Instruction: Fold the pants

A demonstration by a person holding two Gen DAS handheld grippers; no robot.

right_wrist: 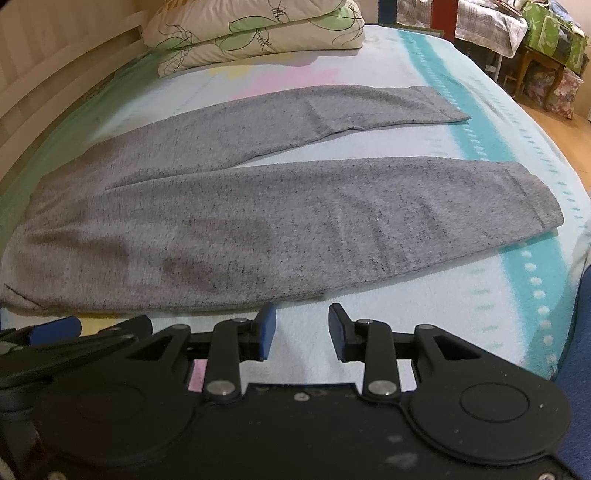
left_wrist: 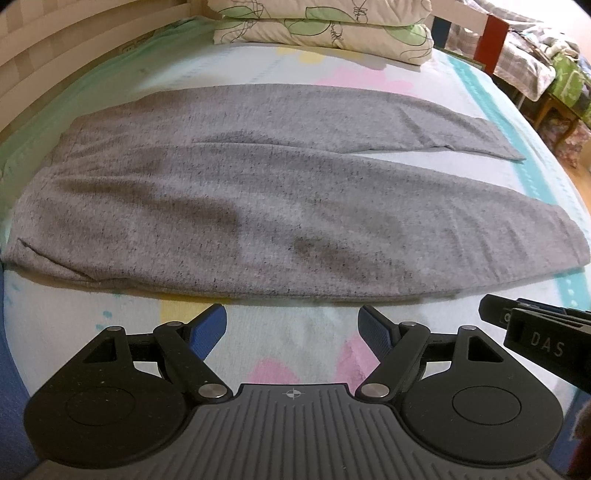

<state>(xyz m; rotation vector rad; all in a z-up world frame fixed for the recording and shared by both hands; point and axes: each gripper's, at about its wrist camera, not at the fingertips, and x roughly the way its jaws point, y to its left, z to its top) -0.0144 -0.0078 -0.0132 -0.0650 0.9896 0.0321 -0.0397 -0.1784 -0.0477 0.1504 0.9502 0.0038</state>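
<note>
Grey speckled pants [left_wrist: 258, 206] lie flat on the bed, waistband to the left, both legs stretched to the right and spread apart in a V. They also show in the right wrist view [right_wrist: 258, 236]. My left gripper [left_wrist: 291, 317] is open and empty, just short of the near edge of the near leg. My right gripper [right_wrist: 302, 314] is open and empty, also just short of that near edge, further toward the cuffs. The right gripper shows at the right edge of the left wrist view [left_wrist: 535, 332].
The bed has a pastel patterned sheet [left_wrist: 295, 354] with a teal stripe [right_wrist: 517, 266]. Stacked floral pillows [left_wrist: 325, 26] lie at the far end. A wooden bed rail [left_wrist: 44, 55] runs along the far left. Furniture and a wooden floor [right_wrist: 554, 122] are to the right.
</note>
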